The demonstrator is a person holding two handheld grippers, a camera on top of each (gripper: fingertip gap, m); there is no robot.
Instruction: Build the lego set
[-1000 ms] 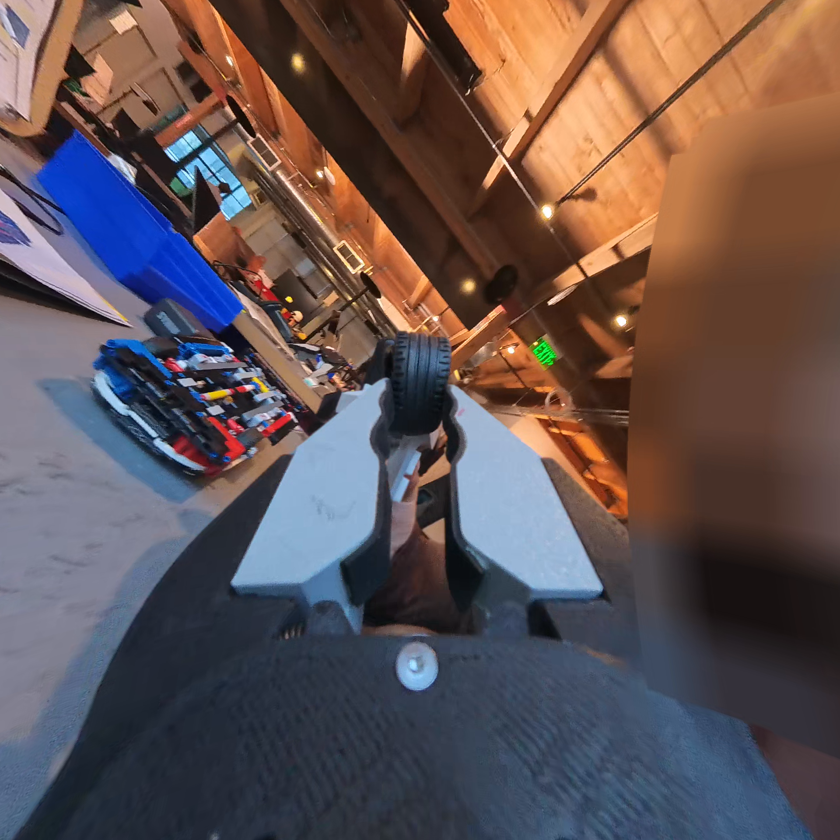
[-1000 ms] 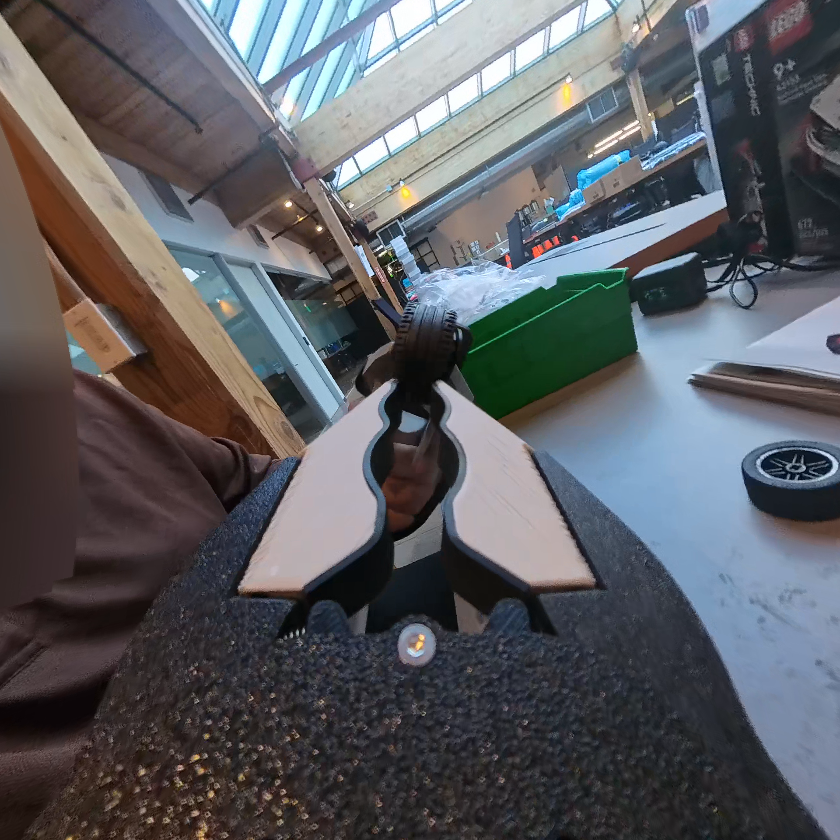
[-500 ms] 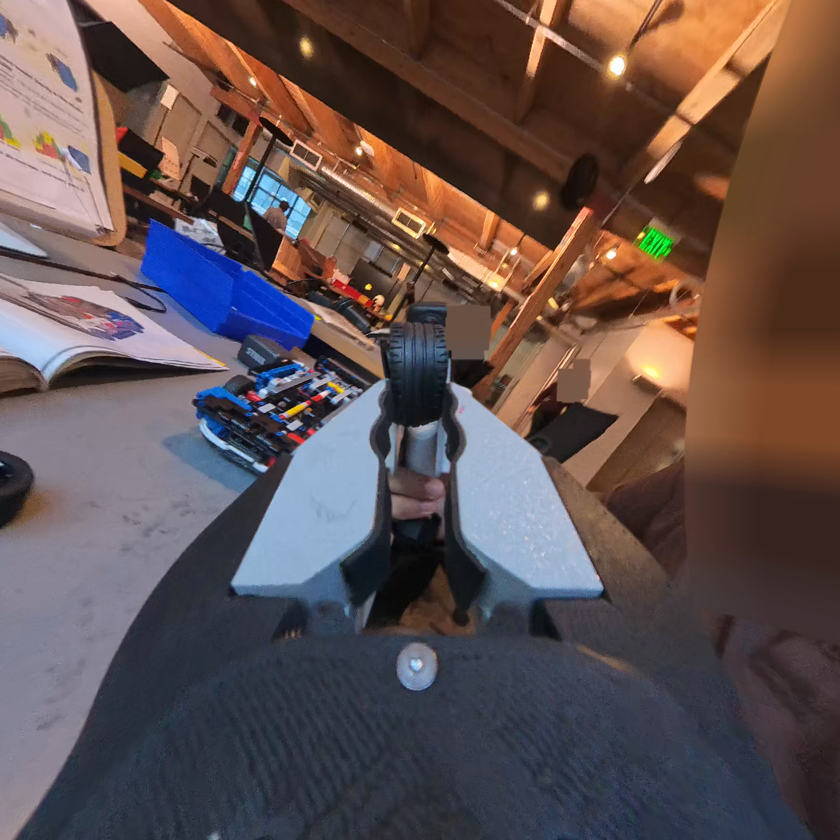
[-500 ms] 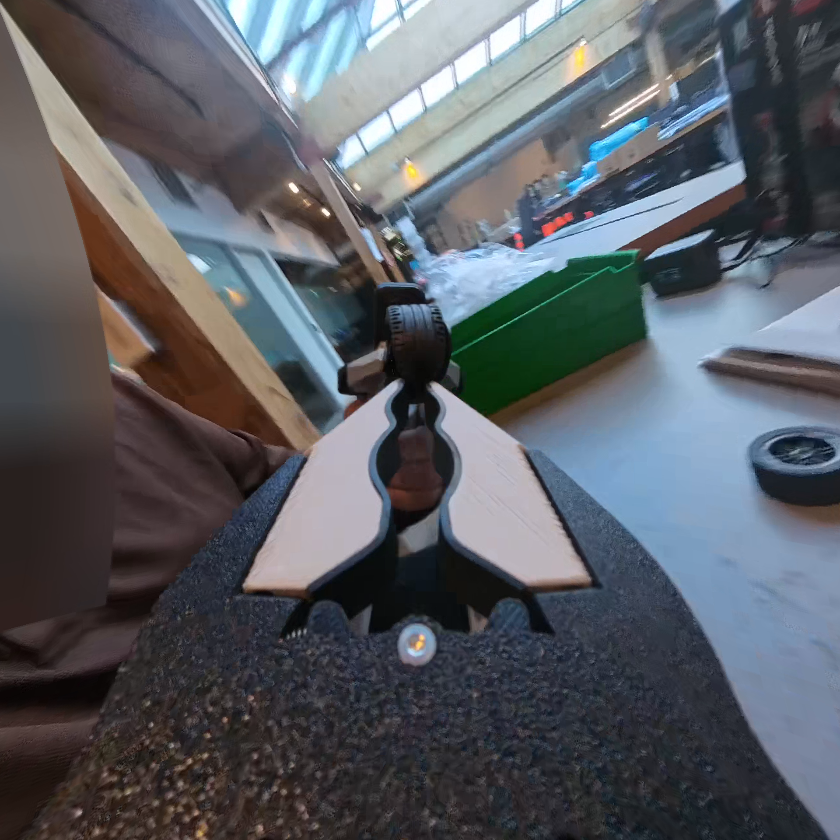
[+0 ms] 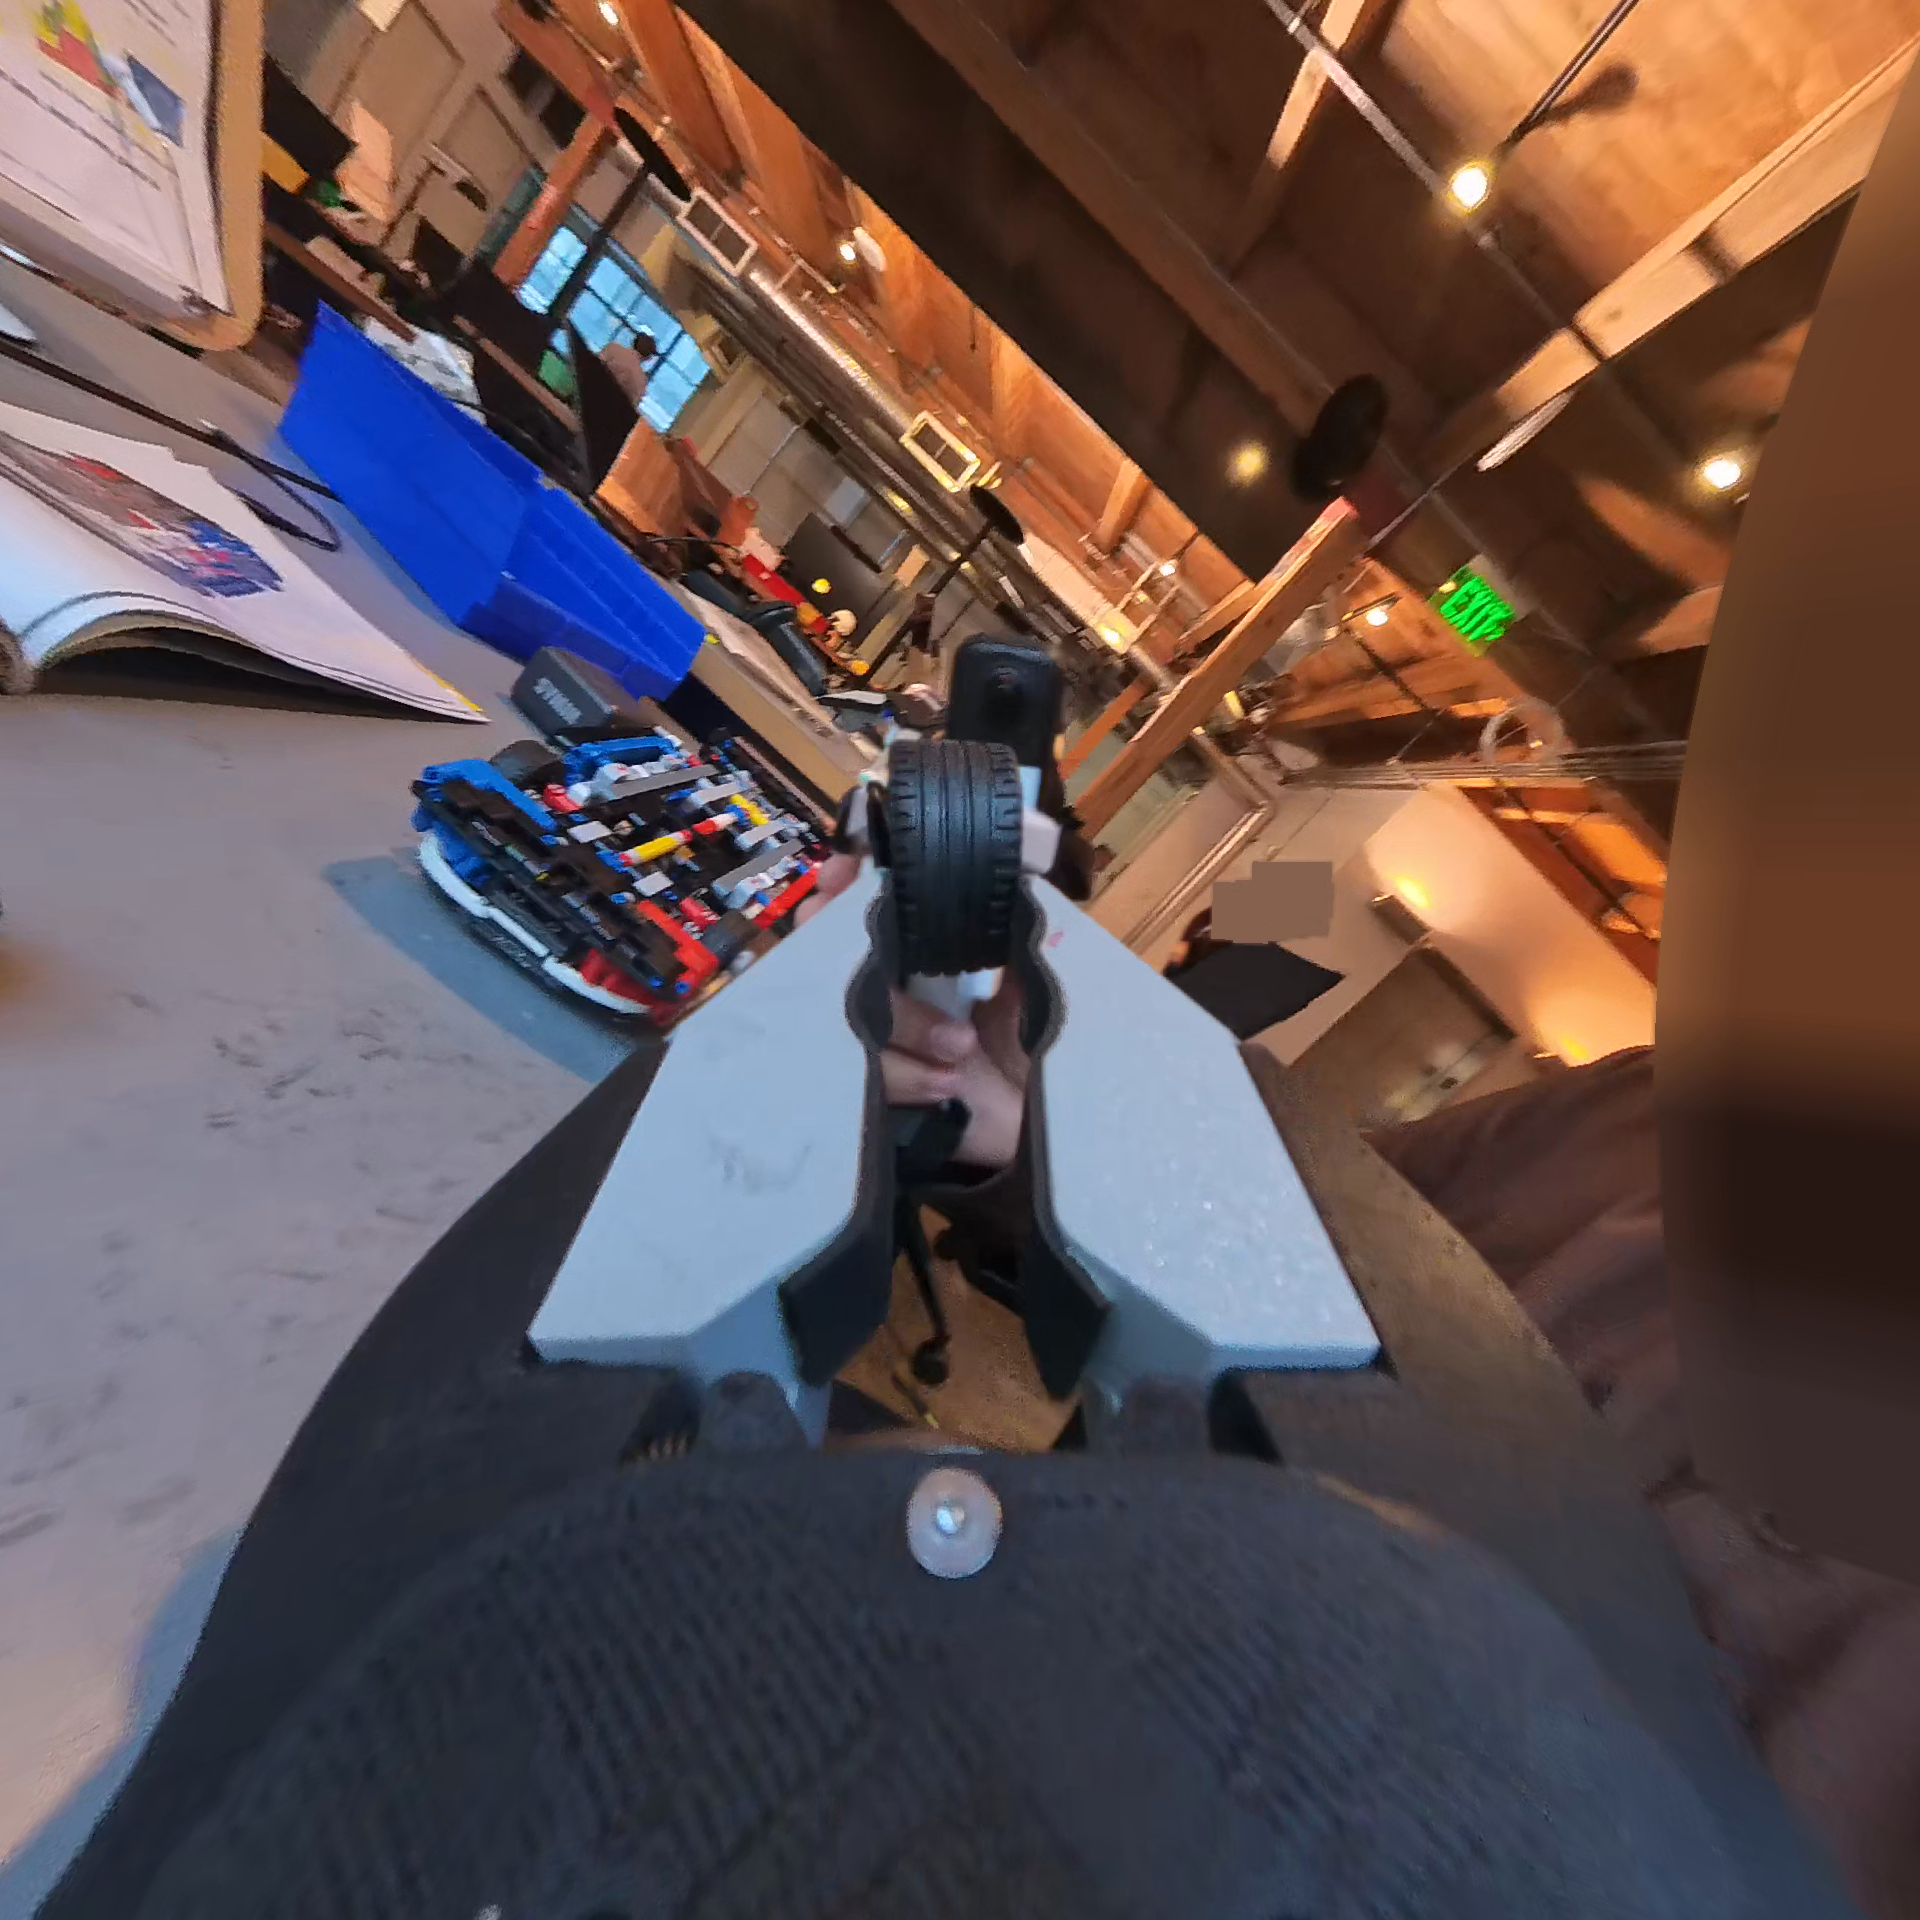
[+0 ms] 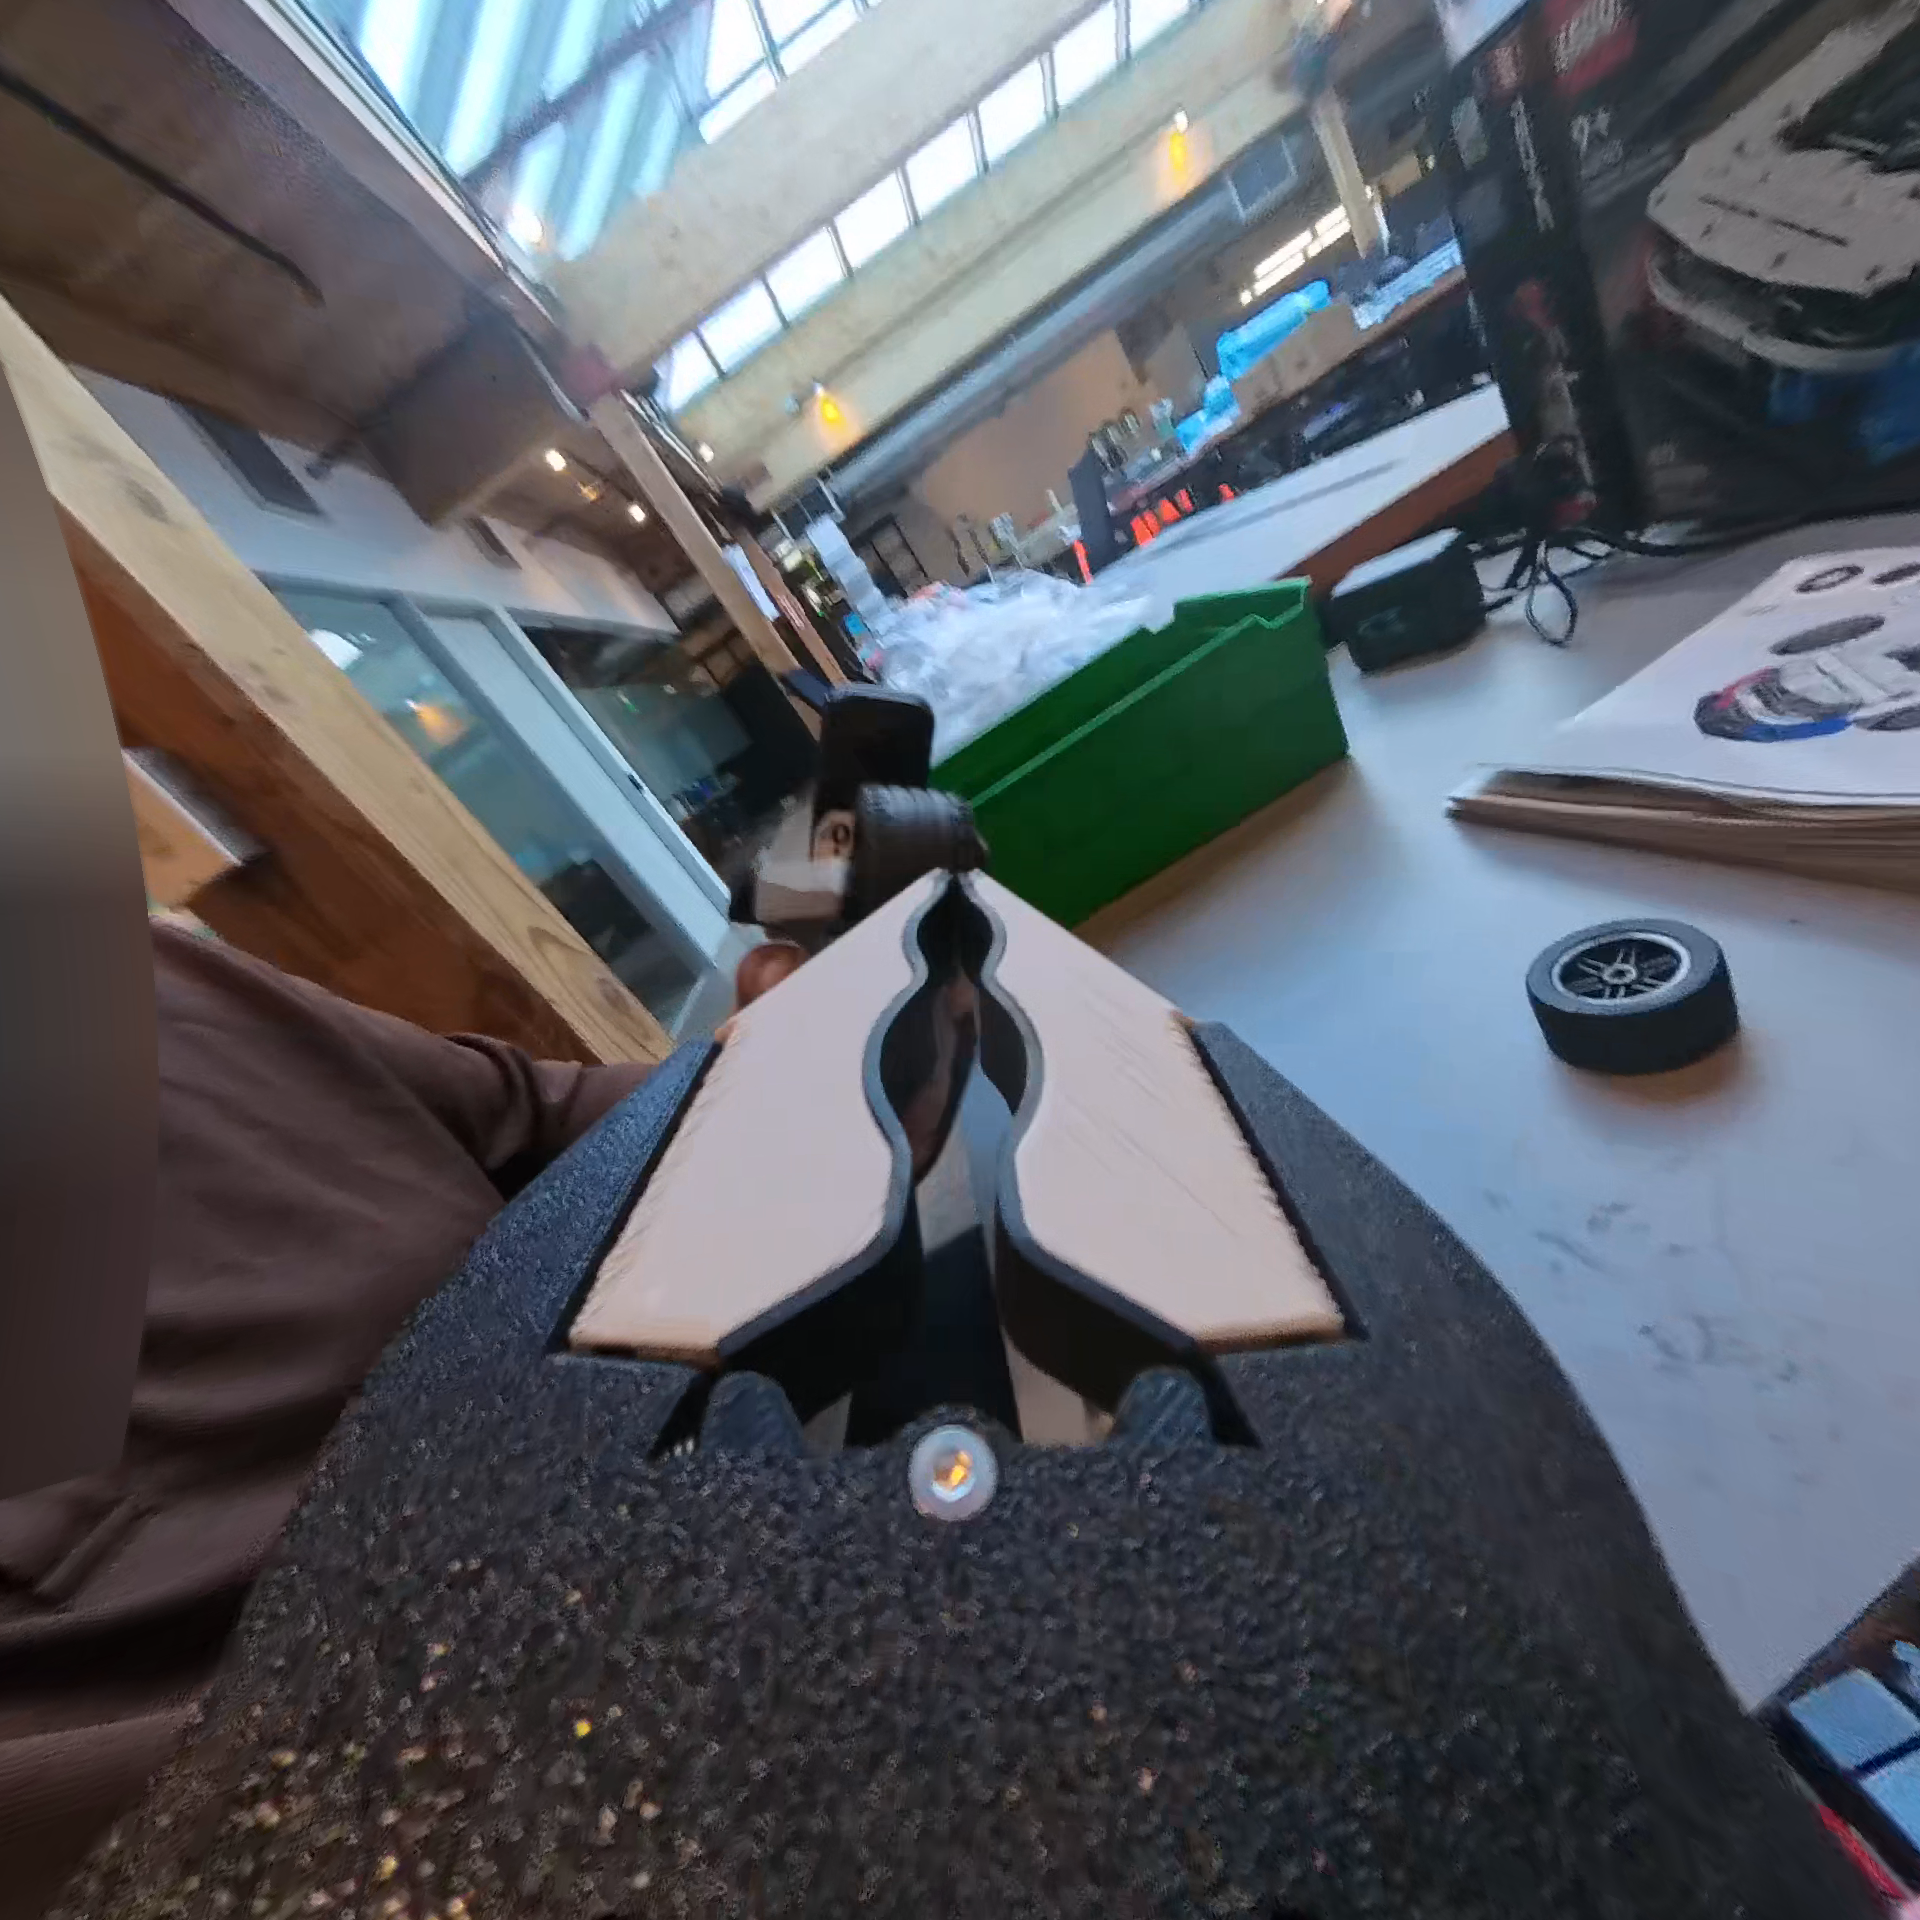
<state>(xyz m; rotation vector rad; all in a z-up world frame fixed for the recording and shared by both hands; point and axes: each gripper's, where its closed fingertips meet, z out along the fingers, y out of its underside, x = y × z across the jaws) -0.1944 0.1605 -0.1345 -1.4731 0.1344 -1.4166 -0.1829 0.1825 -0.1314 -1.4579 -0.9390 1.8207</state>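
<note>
My left gripper (image 5: 951,935) has grey fingers and is shut on a black tyre (image 5: 951,852), held upright in the air at its tips. In the right wrist view the same tyre (image 6: 914,831) shows just beyond and left of my right gripper (image 6: 954,883). That gripper has tan fingers that are shut tip to tip, with nothing visible between them. The two grippers face each other closely. The partly built blue, black and red lego car (image 5: 613,862) lies on the grey table (image 5: 156,1091), left of the left gripper. A loose wheel with a rim (image 6: 1631,992) lies flat on the table to the right.
An open instruction book (image 6: 1745,748) and a green bin (image 6: 1143,748) holding plastic bags lie behind the loose wheel. The lego box (image 6: 1714,260) stands at the back right. A blue bin (image 5: 488,520) sits behind the car. A person's brown sleeve (image 6: 312,1143) is at the left. Less than 4 cm separates the two grippers' tips.
The right gripper held the tyre a second ago; now its fingers are shut together off the tyre, which stays in the left gripper. Both views have tilted and shifted.
</note>
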